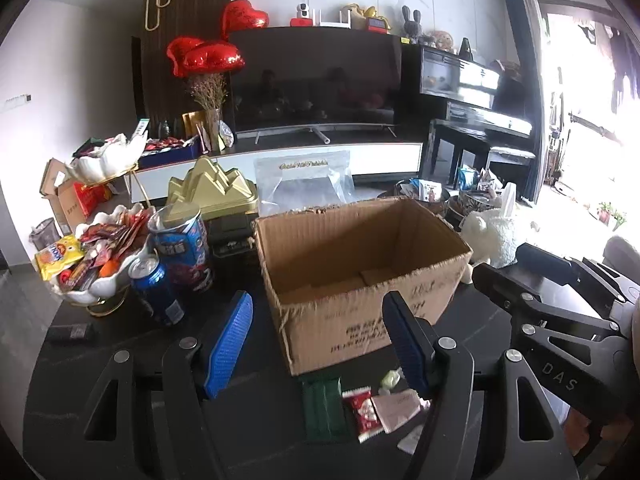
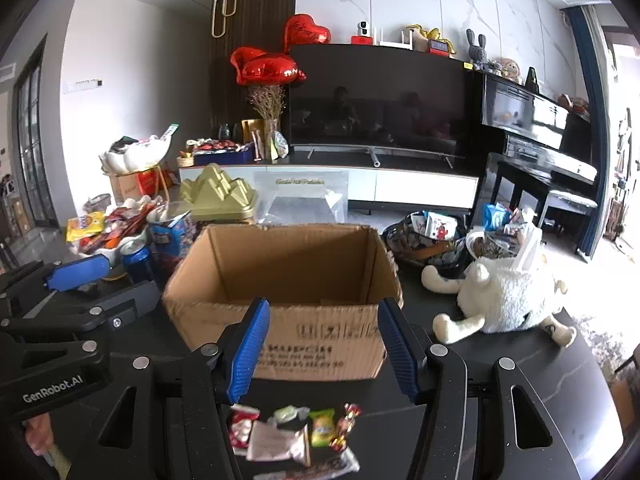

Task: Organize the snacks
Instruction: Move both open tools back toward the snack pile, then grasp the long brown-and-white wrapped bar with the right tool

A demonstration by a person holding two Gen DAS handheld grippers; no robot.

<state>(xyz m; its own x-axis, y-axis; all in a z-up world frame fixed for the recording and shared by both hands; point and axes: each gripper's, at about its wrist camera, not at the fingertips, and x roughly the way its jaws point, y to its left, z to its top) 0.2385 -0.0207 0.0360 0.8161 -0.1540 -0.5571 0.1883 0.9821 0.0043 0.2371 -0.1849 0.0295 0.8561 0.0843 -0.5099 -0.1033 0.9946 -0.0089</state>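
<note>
Both grippers hang over the dark tabletop in front of an open cardboard box, and both are empty: the left gripper has its blue fingers well apart with nothing between them, and the right gripper likewise stands with its fingers spread and bare. The box looks empty inside, as far as the views reach.

The loose snacks lie in a small cluster on the tabletop just on the near side of the box, below and between the fingers of each gripper. In the left wrist view a green packet lies with its long axis running toward the box, and a red and white candy and a pink packet sit just beside it. In the right wrist view a yellow-green candy sits almost centred under the right gripper.

The cluster sits toward the right finger of the left gripper but nearly mid-gap for the right one, so the right hand seems better placed; it would need to dip down and slightly back, then lift forward over the box wall
</note>
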